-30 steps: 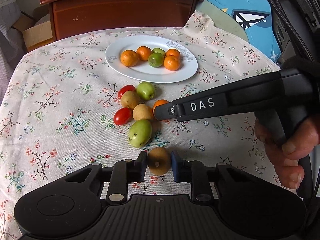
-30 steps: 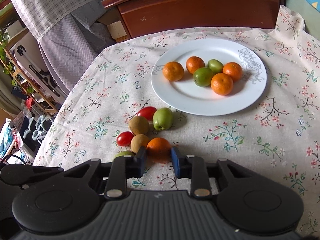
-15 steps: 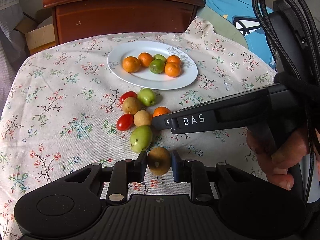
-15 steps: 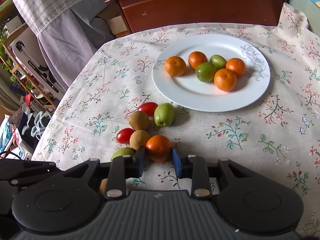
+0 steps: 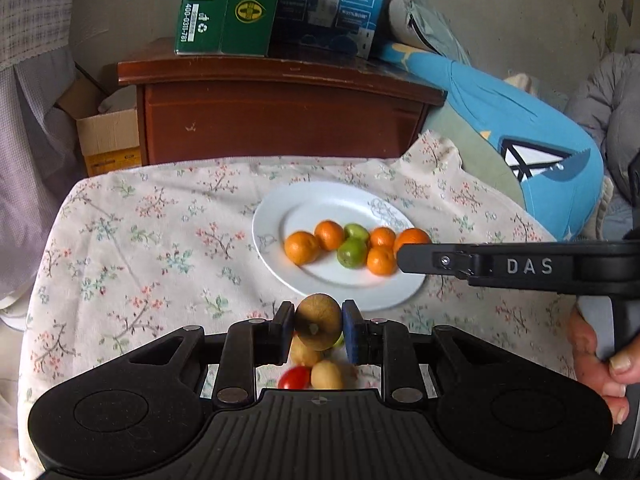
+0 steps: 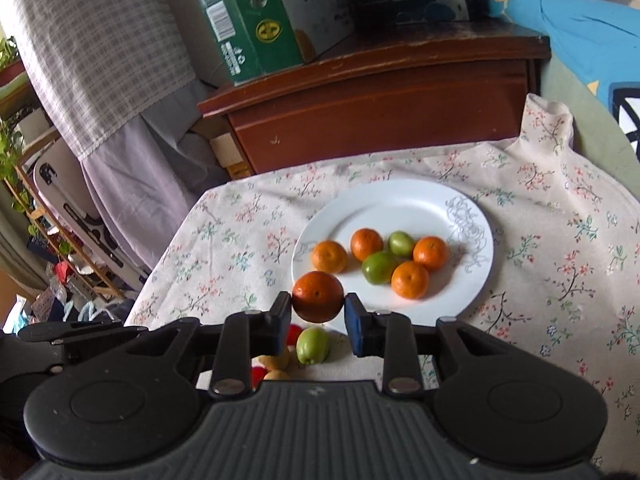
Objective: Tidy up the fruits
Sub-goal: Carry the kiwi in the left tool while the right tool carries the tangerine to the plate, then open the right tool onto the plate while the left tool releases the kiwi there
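My left gripper (image 5: 318, 326) is shut on a brown round fruit (image 5: 318, 320) and holds it above the cloth, just short of the white plate (image 5: 312, 204). My right gripper (image 6: 318, 316) is shut on an orange (image 6: 318, 296), lifted near the plate's (image 6: 400, 200) front left rim. The right gripper also shows in the left wrist view (image 5: 404, 258), with the orange (image 5: 414, 236) over the plate's right side. The plate holds several oranges (image 6: 410, 280) and two green fruits (image 6: 378, 267). Below the grippers lie a green fruit (image 6: 313, 345), tan fruits (image 5: 326, 374) and a cherry tomato (image 5: 295, 378).
The floral tablecloth (image 5: 160, 232) covers the table. A dark wooden cabinet (image 5: 280, 116) stands behind it with a green box (image 5: 224, 8) and a blue box (image 5: 340, 0) on top. A blue cushion (image 5: 520, 144) lies at the right. A cardboard box (image 5: 108, 140) is at the back left.
Both grippers have lifted their fruits off the cloth and moved forward toward the plate. The orange has left the loose pile, which now lies under the grippers.
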Demonstrator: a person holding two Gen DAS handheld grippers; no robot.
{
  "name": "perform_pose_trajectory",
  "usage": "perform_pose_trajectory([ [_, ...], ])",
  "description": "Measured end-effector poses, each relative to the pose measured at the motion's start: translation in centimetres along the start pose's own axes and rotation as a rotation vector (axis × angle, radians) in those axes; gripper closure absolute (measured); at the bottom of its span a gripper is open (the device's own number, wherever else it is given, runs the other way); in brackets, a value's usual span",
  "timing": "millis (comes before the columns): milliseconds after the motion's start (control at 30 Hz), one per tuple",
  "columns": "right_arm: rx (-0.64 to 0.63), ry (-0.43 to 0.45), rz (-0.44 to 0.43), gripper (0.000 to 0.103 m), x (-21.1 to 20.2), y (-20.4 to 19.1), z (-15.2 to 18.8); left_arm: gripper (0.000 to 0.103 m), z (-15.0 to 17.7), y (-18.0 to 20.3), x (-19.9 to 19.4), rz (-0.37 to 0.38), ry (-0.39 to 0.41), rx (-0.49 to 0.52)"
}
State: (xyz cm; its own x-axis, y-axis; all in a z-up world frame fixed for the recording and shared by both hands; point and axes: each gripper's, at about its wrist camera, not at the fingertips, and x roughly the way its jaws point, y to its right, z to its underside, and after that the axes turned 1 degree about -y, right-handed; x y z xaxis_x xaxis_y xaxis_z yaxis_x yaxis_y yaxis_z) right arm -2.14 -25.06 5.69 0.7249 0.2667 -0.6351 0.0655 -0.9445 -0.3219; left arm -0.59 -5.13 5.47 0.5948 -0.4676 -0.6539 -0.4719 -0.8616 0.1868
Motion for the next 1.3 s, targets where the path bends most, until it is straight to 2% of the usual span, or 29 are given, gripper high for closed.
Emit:
perform_pose_trajectory([
  [100,0.006,0.016,0.029,0.074,0.4,0.6,-0.8,0.08,-1.7,-0.3,1.2,-0.003,0.024,0.012],
  [300,0.023,0.026,0.081,0.074,1.8,2.2,-2.1,0.08,-3.2,-0.3,3.9,0.017,0.021,0.03],
  [500,0.044,0.046,0.101,0.074,3.6,4.0,-3.1,0.08,-3.6,0.4,6.2,0.041,0.004,0.059],
  [800,0.064,0.006,0.165,0.074,6.7,6.2,-3.5,0.08,-3.9,1.0,9.2,0.041,-0.046,0.083],
  [967,0.078,-0.011,0.164,0.074,7.9,7.0,-3.8,0.08,-3.9,1.0,10.4,0.039,-0.07,0.081],
  [1200,0.102,0.001,0.153,0.07,8.7,7.5,-4.2,0.077,-4.0,1.1,10.4,0.042,-0.064,0.07],
  [1233,0.115,0.004,0.149,0.068,8.7,7.7,-4.2,0.077,-4.2,1.1,10.3,0.04,-0.062,0.065],
  [1267,0.13,0.008,0.143,0.061,8.5,7.8,-4.3,0.076,-4.3,1.1,10.2,0.04,-0.058,0.063],
  [1300,0.143,0.013,0.138,0.057,8.4,7.9,-4.3,0.071,-4.4,1.2,10.0,0.04,-0.054,0.062],
])
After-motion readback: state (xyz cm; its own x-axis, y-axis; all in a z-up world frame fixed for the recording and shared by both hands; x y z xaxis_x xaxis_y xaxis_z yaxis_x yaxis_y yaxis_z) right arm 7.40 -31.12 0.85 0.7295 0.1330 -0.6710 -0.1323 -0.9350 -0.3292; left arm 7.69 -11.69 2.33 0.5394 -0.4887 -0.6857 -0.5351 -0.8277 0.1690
